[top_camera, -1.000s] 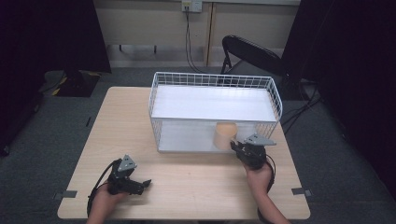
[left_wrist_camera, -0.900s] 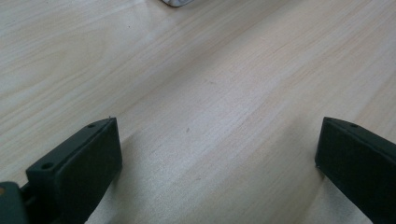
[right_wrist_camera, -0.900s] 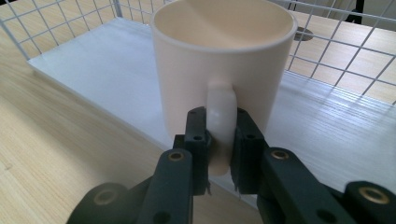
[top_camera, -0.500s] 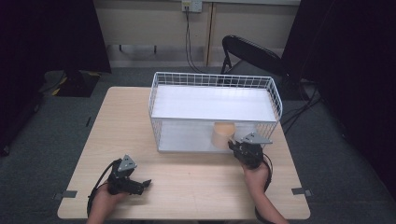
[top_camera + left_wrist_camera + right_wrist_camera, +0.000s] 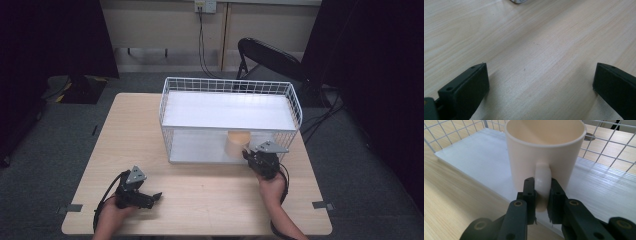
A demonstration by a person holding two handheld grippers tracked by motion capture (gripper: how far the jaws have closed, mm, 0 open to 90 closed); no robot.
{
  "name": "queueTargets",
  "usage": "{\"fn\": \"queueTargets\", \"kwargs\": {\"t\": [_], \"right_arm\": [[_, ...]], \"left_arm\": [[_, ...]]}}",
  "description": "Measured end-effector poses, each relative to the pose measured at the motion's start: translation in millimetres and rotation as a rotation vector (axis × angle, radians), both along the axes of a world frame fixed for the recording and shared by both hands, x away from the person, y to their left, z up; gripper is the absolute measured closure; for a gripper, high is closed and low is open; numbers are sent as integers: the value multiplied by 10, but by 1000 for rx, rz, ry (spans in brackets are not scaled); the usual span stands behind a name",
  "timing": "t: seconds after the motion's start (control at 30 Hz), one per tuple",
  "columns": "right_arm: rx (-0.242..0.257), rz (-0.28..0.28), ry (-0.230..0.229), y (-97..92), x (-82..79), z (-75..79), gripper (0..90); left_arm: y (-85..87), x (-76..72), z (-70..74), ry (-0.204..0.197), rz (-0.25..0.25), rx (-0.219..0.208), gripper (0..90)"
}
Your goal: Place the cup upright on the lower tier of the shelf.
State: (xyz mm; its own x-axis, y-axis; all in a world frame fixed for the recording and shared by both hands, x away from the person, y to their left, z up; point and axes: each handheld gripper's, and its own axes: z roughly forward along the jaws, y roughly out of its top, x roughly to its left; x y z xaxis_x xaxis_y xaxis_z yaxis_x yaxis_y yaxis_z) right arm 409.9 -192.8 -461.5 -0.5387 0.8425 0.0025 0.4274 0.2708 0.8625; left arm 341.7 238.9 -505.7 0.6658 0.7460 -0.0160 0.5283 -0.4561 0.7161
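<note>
The right gripper (image 5: 541,195) pinches the cream mug (image 5: 544,152) by its handle (image 5: 542,182) on the wire basket's lower shelf (image 5: 474,162). Gripped so narrowly, the mug could swing or catch the mesh. The left gripper (image 5: 539,82) rests wide open, empty.

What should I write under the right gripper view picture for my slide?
The right gripper pinches the handle of a cream mug on the white shelf.

One mug (image 5: 544,152), one wire basket (image 5: 230,87), one table (image 5: 200,200), one chair (image 5: 267,55), two grippers
</note>
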Motion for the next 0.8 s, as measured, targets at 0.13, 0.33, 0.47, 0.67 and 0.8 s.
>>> {"fn": "queueTargets", "kwargs": {"t": [0.13, 0.33, 0.47, 0.67, 0.8], "right_arm": [[1, -2, -1, 11, 9, -1, 793], [6, 0, 0, 16, 16, -2, 791], [8, -11, -4, -2, -4, -5, 697], [32, -14, -2, -77, -70, -3, 660], [48, -8, -9, -120, -128, 23, 669]], "left_arm": [[0, 0, 0, 0, 0, 0, 0], [0, 0, 0, 0, 0, 0, 0], [1, -2, 0, 0, 0, 1, 0], [0, -4, 0, 0, 1, 0, 0], [0, -4, 0, 0, 1, 0, 0]]}}
